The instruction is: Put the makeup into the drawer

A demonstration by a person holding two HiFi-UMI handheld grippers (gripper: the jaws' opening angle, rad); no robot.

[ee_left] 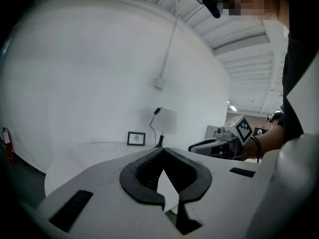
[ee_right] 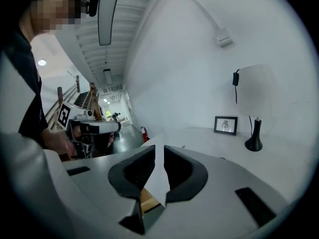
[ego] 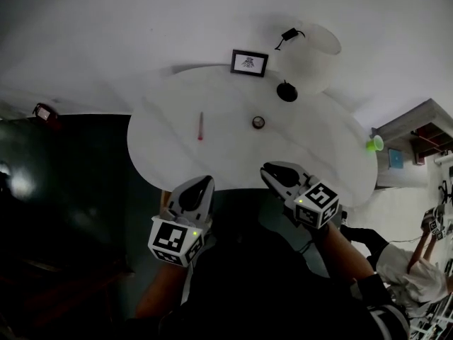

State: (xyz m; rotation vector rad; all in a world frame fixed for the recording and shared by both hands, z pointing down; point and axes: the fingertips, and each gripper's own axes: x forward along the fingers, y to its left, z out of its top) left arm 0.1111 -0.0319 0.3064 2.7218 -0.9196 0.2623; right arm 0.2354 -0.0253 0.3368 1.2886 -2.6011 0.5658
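White round table [ego: 163,154] bears a slim red makeup stick [ego: 200,127], long axis pointing away, directly beyond the nearer left gripper [ego: 202,183], and a small pot [ego: 259,122] beyond the right gripper [ego: 267,168]; both grippers closed, empty.

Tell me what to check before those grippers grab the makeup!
1. Thin red makeup stick lying free on the round white table: ok.
2. Small round dark pot also free on the table: ok.
3. Left gripper empty: ok.
4. Right gripper empty: ok.
5. Fingers open for grabbing: not ok, both pairs are shut.
6. Drawer in sight and open: cannot tell.
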